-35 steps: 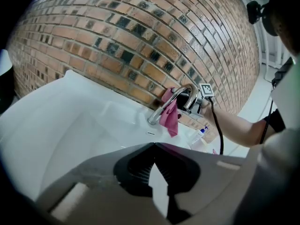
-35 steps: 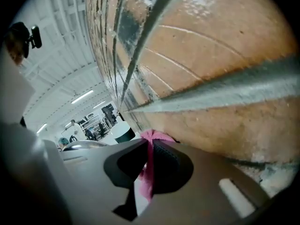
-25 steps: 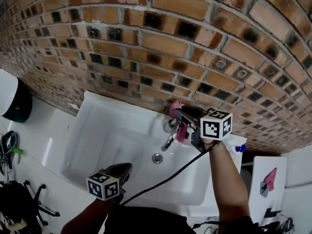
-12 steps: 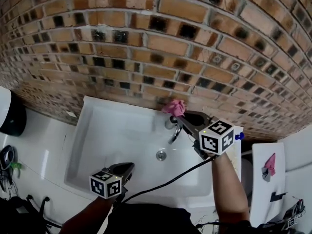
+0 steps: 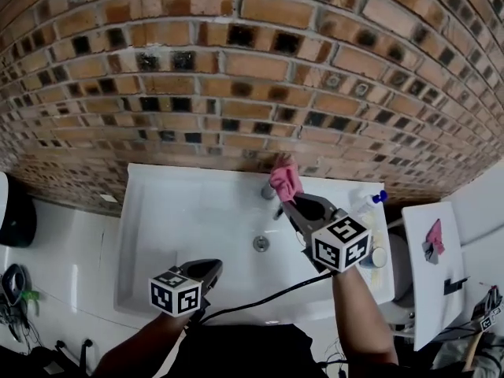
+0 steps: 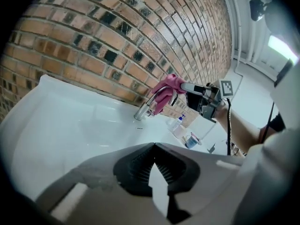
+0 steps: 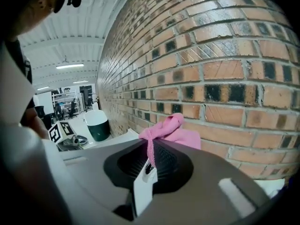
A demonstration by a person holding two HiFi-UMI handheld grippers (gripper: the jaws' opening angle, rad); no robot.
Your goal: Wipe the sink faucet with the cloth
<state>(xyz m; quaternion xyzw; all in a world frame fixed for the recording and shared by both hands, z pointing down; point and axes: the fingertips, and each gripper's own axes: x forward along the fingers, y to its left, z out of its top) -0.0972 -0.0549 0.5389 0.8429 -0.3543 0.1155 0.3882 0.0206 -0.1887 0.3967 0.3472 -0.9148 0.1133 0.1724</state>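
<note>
A white sink (image 5: 181, 219) is set against a brick wall. Its chrome faucet (image 5: 268, 193) stands at the back edge, partly hidden under a pink cloth (image 5: 283, 179). My right gripper (image 5: 290, 201) is shut on that cloth and holds it over the top of the faucet, close to the wall. The left gripper view shows the faucet (image 6: 142, 111) with the cloth (image 6: 166, 90) draped over its spout. In the right gripper view the cloth (image 7: 166, 132) bunches out of the shut right gripper (image 7: 149, 144). My left gripper (image 5: 214, 266) hangs over the sink's front edge, shut and empty (image 6: 153, 145).
The brick wall (image 5: 236, 77) rises right behind the faucet. A soap bottle with a blue cap (image 5: 370, 203) and a cup (image 5: 376, 257) stand on the sink's right rim. A dark bin (image 5: 14, 215) sits far left. A white panel (image 5: 429, 274) stands at the right.
My right gripper has lifted the cloth from the faucet's spout up to its top near the wall. The head view has shifted; the left gripper stays by the front edge.
</note>
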